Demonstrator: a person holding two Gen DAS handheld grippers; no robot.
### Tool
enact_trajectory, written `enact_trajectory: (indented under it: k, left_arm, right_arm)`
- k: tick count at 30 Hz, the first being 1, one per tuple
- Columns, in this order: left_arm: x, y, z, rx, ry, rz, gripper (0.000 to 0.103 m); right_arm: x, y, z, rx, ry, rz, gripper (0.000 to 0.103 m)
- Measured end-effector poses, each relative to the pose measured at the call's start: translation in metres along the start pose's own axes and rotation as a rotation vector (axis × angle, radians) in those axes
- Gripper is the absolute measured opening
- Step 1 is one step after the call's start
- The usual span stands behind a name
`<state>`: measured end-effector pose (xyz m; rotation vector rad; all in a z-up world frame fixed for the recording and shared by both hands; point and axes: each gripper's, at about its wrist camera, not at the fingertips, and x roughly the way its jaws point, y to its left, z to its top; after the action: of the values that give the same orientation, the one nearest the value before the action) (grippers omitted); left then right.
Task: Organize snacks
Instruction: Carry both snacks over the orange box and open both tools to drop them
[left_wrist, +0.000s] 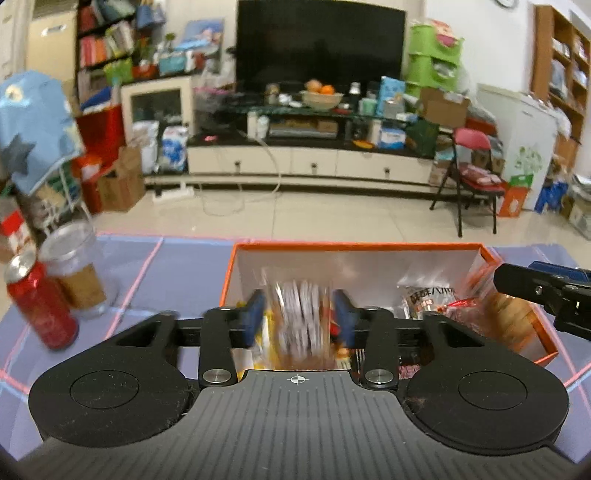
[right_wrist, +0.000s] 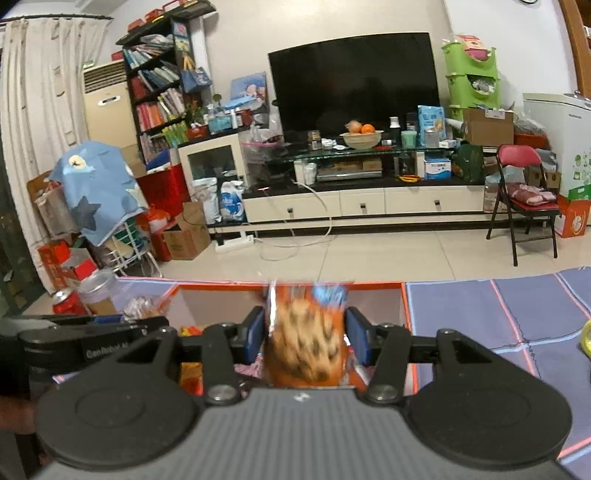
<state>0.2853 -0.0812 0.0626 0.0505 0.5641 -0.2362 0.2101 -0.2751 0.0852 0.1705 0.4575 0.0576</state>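
Left gripper (left_wrist: 300, 318): jaws part open around a clear snack bag (left_wrist: 299, 317), lower centre of frame, over the orange box (left_wrist: 369, 246); contact with the pads unclear through blur.

Right gripper (right_wrist: 306, 334): closed on an orange cookie pack (right_wrist: 306, 339), centre frame.

Both packs look light, crinkly, slippery and crushable; best held mid-body, gently.

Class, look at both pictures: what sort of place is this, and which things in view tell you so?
Most likely a lived-in home living room: a big television stands on a low cabinet with drawers, a bookshelf is crammed with books, and a fruit bowl sits on a glass shelf.
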Motion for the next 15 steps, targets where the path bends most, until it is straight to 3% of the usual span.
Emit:
enact_trajectory:
  k: [1, 6, 9, 12, 15]
  left_arm:
    - [-0.003, -0.001, -0.001, 0.011, -0.019, 0.022, 0.054]
    - [-0.041, 0.010, -0.007, -0.005, -0.067, 0.052, 0.069]
    - [-0.066, 0.021, -0.028, -0.060, -0.051, 0.054, 0.072]
    - [-0.086, 0.027, -0.062, -0.104, -0.001, 0.079, 0.073]
    - [-0.093, 0.030, -0.089, -0.100, 0.059, 0.103, 0.073]
  right_arm:
    - [0.000, -0.001, -0.001, -0.002, 0.001, 0.005, 0.056]
    - [-0.029, -0.003, -0.005, -0.039, -0.034, -0.012, 0.064]
    - [-0.055, -0.001, -0.020, -0.052, -0.015, 0.023, 0.071]
    - [-0.080, 0.007, -0.048, -0.084, 0.028, 0.005, 0.072]
    - [-0.100, 0.013, -0.082, 0.020, 0.094, 0.003, 0.073]
